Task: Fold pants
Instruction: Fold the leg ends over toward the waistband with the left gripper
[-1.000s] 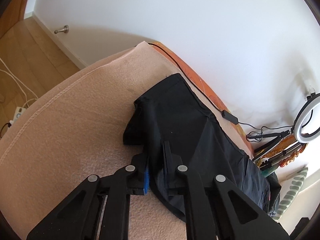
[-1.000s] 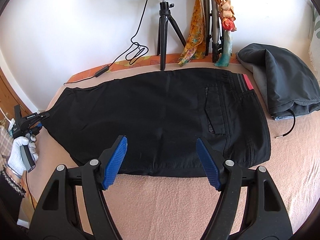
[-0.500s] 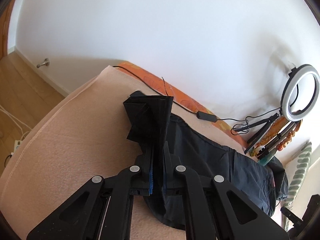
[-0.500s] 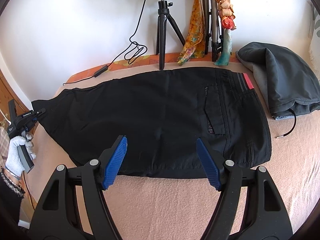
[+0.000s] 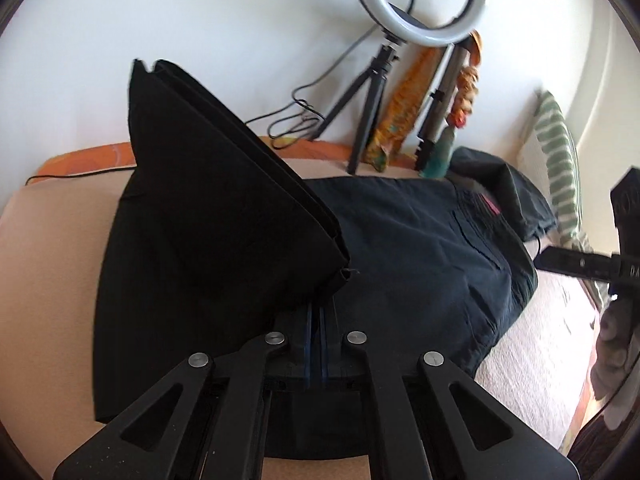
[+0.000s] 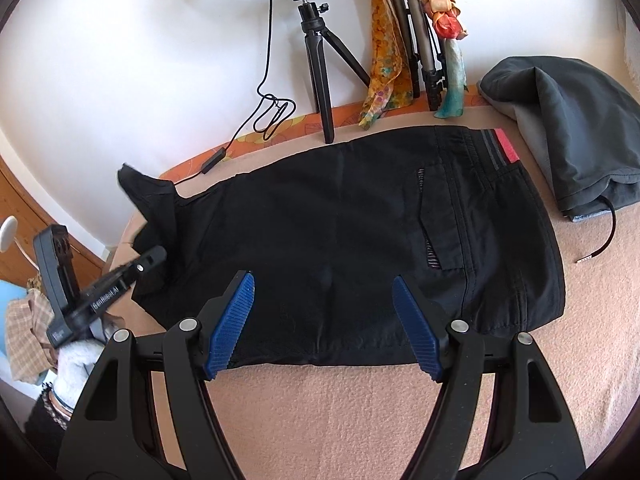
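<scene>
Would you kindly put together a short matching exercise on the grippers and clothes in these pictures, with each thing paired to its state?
Things:
1. left gripper
2. right gripper
3. black pants
4. grey garment

States:
A. open, hovering over the near edge of the pants
B. bunched up beside the waistband
C. shut on the lifted leg end
D. mostly flat on the pink blanket, one end raised

Pairs: 1-C, 2-A, 3-D, 4-B
</scene>
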Demonstrator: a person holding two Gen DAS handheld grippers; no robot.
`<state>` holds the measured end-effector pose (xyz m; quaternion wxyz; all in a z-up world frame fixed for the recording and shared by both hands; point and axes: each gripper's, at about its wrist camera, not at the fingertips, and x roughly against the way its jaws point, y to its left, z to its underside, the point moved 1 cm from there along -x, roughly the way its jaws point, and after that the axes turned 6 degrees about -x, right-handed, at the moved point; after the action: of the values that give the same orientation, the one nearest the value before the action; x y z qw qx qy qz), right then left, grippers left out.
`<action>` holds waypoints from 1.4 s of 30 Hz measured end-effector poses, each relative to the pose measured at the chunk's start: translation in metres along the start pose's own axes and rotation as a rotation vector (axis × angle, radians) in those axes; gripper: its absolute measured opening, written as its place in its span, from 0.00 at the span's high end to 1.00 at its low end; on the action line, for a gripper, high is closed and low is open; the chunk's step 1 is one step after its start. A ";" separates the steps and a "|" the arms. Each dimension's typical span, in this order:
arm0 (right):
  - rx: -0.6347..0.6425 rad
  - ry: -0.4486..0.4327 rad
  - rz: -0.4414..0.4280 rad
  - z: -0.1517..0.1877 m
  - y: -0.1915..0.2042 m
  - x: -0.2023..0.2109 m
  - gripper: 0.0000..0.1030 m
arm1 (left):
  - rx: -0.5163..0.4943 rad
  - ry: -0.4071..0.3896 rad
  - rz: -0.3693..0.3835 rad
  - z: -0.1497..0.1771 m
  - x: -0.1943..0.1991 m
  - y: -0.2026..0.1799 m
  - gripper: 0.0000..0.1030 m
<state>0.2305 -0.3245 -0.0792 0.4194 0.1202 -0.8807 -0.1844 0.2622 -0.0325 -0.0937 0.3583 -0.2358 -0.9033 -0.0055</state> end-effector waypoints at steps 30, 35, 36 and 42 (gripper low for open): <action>-0.209 0.363 -0.377 -0.039 0.072 -0.191 0.26 | -0.237 0.068 -0.217 0.025 -0.005 -0.026 0.58; -0.172 0.374 -0.398 -0.028 0.092 -0.196 0.26 | -0.153 0.023 -0.092 0.024 0.013 -0.017 0.58; -0.159 0.370 -0.396 -0.026 0.094 -0.194 0.27 | -0.163 0.020 -0.100 0.022 0.016 -0.017 0.58; -0.132 0.364 -0.389 -0.022 0.099 -0.192 0.27 | -0.239 0.058 -0.272 0.021 0.009 -0.014 0.58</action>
<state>0.3611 -0.1694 -0.1580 0.5346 0.2906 -0.7371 -0.2940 0.2371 -0.0371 -0.1017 0.3495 -0.1518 -0.9092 -0.1679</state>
